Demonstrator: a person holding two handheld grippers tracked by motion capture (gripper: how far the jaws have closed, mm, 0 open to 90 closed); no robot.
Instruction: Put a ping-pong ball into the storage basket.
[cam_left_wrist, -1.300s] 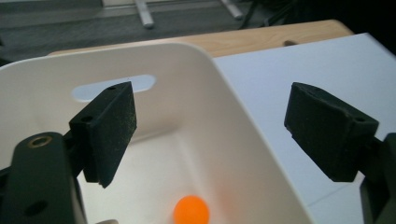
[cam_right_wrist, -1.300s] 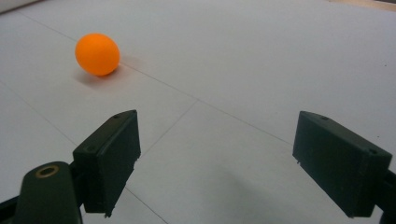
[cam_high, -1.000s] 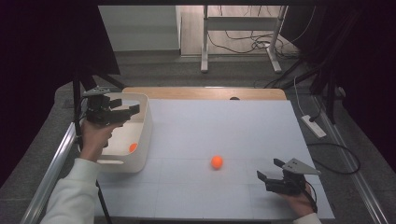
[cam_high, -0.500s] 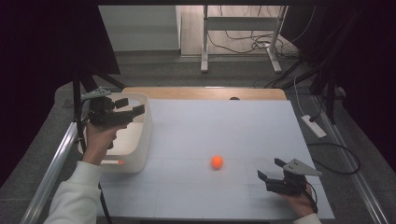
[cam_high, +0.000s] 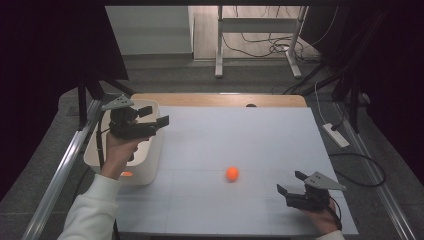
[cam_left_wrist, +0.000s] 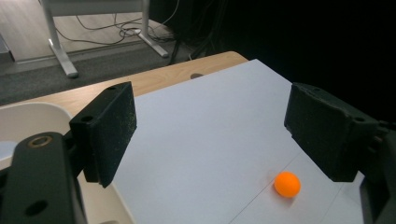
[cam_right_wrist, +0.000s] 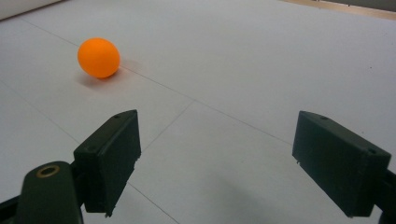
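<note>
The left gripper (cam_high: 159, 121), held in a person's raised hand (cam_high: 121, 150) at the left side of the table, hangs over the right rim of a white tub (cam_high: 150, 165), its jaws standing wide apart with nothing between them. The right gripper (cam_high: 292, 185) rests low at the near right of the white table top (cam_high: 240, 135), jaws likewise spread and empty, pointing left toward an orange ball (cam_high: 232, 173).

The ball lies alone on the bare white surface, between the two grippers, nearer the right one and well apart from both. In the left gripper view it sits low between the black pads (cam_left_wrist: 112, 130), beyond the jaws; in the right gripper view the same ball (cam_right_wrist: 98, 57) rests to the far left on a thin seam line in the table covering. A small orange shape (cam_high: 127, 174) shows through the tub's near wall; what it is cannot be told.

No brand, label or lettering can be read on any surface. A wooden strip (cam_high: 215, 99) edges the far side of the table, metal rails run along both flanks, a power strip (cam_high: 336, 135) lies on the floor at the right, and cables trail under a desk frame (cam_high: 255, 40) in the background. Nothing stands between either gripper and the ball.
</note>
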